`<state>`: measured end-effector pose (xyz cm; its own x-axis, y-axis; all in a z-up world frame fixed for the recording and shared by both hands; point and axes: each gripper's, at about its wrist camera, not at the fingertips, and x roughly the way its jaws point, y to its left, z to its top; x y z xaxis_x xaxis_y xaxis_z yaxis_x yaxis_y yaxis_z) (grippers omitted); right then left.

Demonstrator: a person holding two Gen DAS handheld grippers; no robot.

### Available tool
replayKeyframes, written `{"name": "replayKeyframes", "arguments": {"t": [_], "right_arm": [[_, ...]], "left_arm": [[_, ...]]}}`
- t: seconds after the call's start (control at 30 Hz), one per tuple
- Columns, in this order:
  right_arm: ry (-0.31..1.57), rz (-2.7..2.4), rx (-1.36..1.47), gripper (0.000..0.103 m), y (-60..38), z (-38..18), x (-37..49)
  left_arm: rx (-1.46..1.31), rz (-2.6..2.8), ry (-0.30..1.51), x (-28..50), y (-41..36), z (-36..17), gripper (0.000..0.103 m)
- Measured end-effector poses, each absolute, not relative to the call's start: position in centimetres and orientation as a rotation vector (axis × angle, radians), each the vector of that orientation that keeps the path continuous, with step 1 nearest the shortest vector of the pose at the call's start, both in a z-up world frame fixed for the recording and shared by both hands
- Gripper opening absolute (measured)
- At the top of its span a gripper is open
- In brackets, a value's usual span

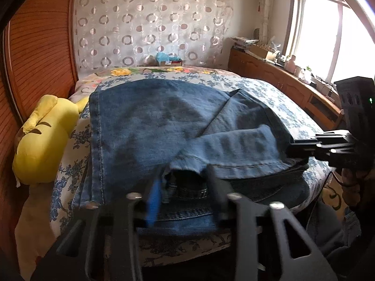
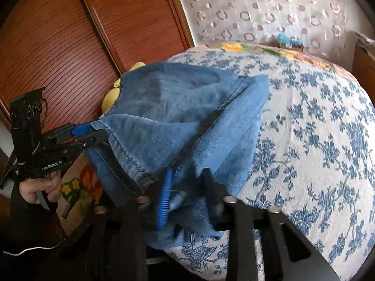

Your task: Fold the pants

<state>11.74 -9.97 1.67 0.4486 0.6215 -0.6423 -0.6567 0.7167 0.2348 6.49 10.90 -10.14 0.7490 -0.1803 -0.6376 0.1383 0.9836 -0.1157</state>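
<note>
Blue denim pants (image 1: 152, 121) lie on the bed, their legs doubled back toward me over the waistband (image 1: 187, 213). My left gripper (image 1: 185, 178) is shut on the hem of one leg, just above the waistband. My right gripper (image 2: 187, 187) is shut on the other hem corner. In the left wrist view the right gripper (image 1: 293, 149) pinches the jeans' right edge. In the right wrist view the left gripper (image 2: 98, 133) pinches the left corner of the pants (image 2: 187, 117).
The bed (image 2: 316, 128) has a blue floral cover. A yellow plush toy (image 1: 44, 140) lies at its left edge against a wooden wardrobe (image 1: 39, 46). A low cabinet (image 1: 281, 79) with clutter stands under the window on the right. A box (image 1: 170, 59) sits at the bed's far end.
</note>
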Motion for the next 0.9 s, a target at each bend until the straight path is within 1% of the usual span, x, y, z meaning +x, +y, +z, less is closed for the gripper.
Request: {"name": "replayKeyframes", "arguments": {"t": [0.03, 0.13, 0.37, 0.57, 0.6, 0.67, 0.9], "right_arm": [[0.764, 0.803, -0.048, 0.011, -9.9, 1.9, 11.6], [0.715, 0.835, -0.061, 0.008, -9.9, 3.0, 11.4], [0.585, 0.845, -0.137, 0.006, -8.5, 8.8, 12.2], [0.503, 0.871, -0.225, 0.005, -4.2, 12.8, 13.2], [0.5, 0.873, -0.232, 0.005, -3.3, 13.0, 13.5], [0.494, 0.864, -0.261, 0.005, -1.3, 13.1, 14.2], [0.54, 0.877, -0.307, 0.004, 5.3, 11.3, 16.7]], "left_arm": [[-0.05, -0.186, 0.709, 6.4, 10.6, -10.1, 0.017], [-0.044, -0.187, 0.69, 6.1, 10.6, -9.3, 0.014], [-0.083, -0.184, 0.577, 3.9, 11.6, -5.6, 0.011], [-0.094, -0.151, 0.526, 2.3, 13.1, -3.5, 0.01], [-0.097, -0.142, 0.529, 2.3, 13.4, -3.6, 0.009], [-0.106, -0.126, 0.537, 2.3, 14.2, -4.0, 0.008], [-0.137, -0.105, 0.581, 2.6, 15.8, -6.1, 0.005]]}}
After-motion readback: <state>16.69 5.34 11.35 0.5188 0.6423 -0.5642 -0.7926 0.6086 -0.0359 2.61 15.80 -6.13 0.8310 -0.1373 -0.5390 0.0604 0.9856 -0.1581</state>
